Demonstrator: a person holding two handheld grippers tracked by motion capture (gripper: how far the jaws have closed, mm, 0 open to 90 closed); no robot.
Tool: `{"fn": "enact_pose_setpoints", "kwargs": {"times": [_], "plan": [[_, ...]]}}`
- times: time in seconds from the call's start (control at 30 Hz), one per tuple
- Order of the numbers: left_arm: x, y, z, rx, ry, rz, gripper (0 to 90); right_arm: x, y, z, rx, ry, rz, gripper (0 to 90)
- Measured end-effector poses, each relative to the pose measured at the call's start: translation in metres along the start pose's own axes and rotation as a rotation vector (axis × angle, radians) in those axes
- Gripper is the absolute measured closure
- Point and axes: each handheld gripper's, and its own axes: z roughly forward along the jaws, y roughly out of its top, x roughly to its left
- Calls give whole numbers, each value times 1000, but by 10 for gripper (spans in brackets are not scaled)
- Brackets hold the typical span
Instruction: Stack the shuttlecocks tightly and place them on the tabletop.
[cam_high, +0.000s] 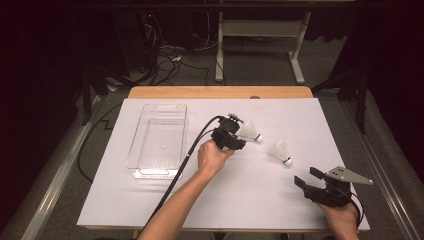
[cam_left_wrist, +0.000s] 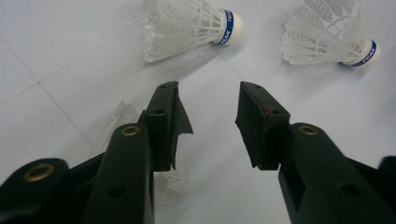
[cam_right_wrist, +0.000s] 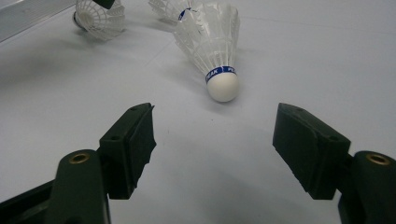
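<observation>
On the white table sheet (cam_high: 165, 200), two white feathered shuttlecocks with blue-banded cork heads are lying on their sides near the middle. The nearer shuttlecock (cam_high: 249, 132) is just ahead of the left gripper (cam_high: 239, 138), whose jaws are held partly apart with nothing between them; in the left gripper view the shuttlecock (cam_left_wrist: 189, 25) is seen beyond the tips, untouched, so the gap is probably being set to suit its skirt. A third pale shape under the left jaw in that view may be another shuttlecock, though it is too blurred to tell. The second shuttlecock (cam_high: 280, 151) lies between the two hands. The right gripper (cam_high: 307, 177) is rested low at the near right edge, jaws wide and empty, aimed at that shuttlecock (cam_right_wrist: 212, 44), seemingly kept ready. A clear plastic rectangular tray (cam_high: 145, 165) is placed empty at the left, well apart, presumably as the destination.
</observation>
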Motion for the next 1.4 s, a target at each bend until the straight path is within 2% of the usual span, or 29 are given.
{"fn": "enact_pose_setpoints", "kwargs": {"times": [0.17,0.43,1.4], "plan": [[-5,-1,-3,2,-5,20,552,0,0,0,0,-3,0,297],[-10,-2,-8,-10,-23,28,482,0,0,0,0,-3,-1,297],[-15,-14,-24,-24,-26,47,394,1,0,1,2,-3,-4,297]]}}
